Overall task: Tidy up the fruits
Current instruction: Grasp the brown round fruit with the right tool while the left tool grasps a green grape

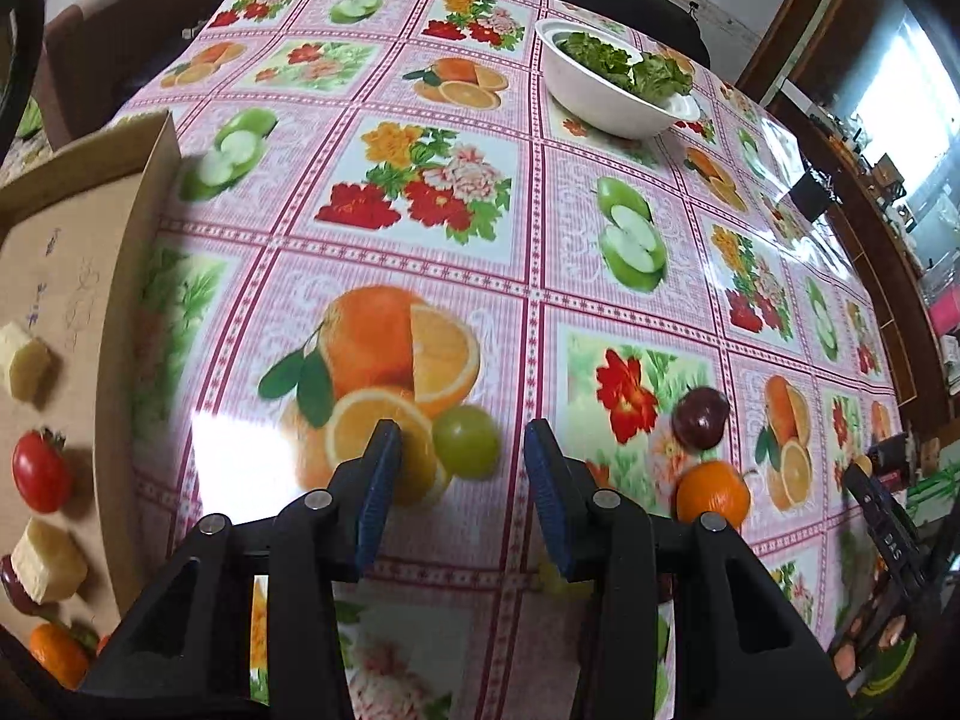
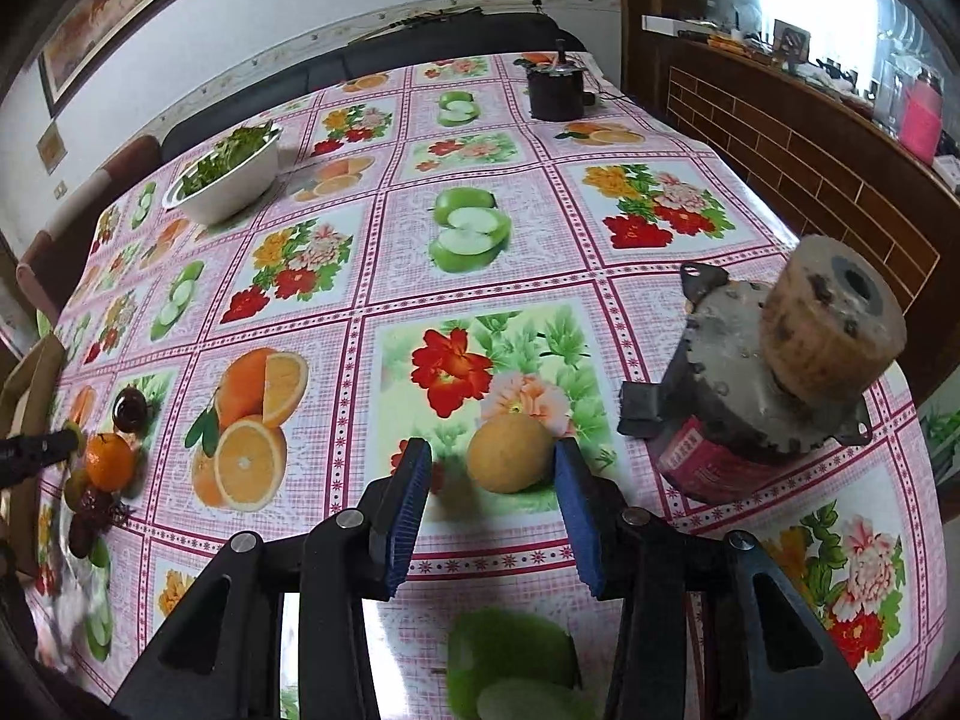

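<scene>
Your left gripper point(image 1: 462, 462) hangs low over the glossy pink fruit-and-flower printed tablecloth point(image 1: 540, 228) with its blue-padded jaws spread wide and nothing between them; the small round green grape point(image 1: 467, 441) sits just ahead in the gap, nearer the left pad, so you look lined up to close on it. Your right gripper point(image 2: 492, 480) is likewise wide open and empty, framing the round yellow-brown fruit point(image 2: 510, 453), which rests on the cloth close to the right pad, perhaps touching it, though the angle makes that hard to judge. The flat brown cardboard tray point(image 1: 72, 276) at your left seems to be the collecting place: it already carries a red cherry tomato point(image 1: 41, 471), pale yellow cut fruit chunks point(image 1: 48, 558) and a small orange fruit point(image 1: 57, 654), which is likely why your left side works the near pile. A dark purple plum point(image 1: 701, 417) and a small orange tangerine point(image 1: 713, 493) are on the cloth to the right of your left gripper, still loose. The white bowl of green lettuce leaves point(image 1: 612, 90) stands well apart at the far side, and the rusty grey metal motor with a round tan pulley point(image 2: 774, 360) sits just beside your right gripper, so keep your closing stroke clear of it.
</scene>
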The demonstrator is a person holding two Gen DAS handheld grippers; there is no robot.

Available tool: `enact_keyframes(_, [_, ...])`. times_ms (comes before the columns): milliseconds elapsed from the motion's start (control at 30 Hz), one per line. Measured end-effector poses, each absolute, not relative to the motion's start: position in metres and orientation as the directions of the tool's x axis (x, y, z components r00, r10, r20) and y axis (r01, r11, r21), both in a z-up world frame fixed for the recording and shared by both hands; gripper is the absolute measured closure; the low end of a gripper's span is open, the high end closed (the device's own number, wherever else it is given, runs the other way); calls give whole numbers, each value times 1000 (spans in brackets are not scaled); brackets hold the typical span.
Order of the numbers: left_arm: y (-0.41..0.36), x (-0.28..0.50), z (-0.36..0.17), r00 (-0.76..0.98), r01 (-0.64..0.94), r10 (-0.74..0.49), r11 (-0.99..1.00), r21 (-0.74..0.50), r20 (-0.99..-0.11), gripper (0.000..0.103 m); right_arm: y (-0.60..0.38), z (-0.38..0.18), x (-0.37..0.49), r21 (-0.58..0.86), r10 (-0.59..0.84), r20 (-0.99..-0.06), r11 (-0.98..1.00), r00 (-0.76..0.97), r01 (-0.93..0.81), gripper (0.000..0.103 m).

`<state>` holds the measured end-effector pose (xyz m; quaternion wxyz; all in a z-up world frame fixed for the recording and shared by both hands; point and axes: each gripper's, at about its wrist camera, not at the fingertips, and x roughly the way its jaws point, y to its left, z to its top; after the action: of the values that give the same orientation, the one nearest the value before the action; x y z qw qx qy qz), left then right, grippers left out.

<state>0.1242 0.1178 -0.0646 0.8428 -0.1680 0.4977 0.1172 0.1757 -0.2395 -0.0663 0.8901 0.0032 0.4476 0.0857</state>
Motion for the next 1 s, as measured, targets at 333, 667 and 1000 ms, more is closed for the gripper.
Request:
enact_keyframes(333, [111, 109, -63, 493, -370, 72, 919, -134, -867, 84, -228, -58, 157, 136, 228, -782, 971, 580, -198, 74])
enact_keyframes(667, [110, 60, -36, 556, -357, 64, 919, -169, -828, 92, -190, -26, 119, 247, 384, -728, 920, 568, -305, 74])
enact_keyframes(1000, [110, 77, -38, 572, -353, 69, 920, -169, -817, 60, -158, -21, 94, 284, 458, -724, 879, 516, -382, 74])
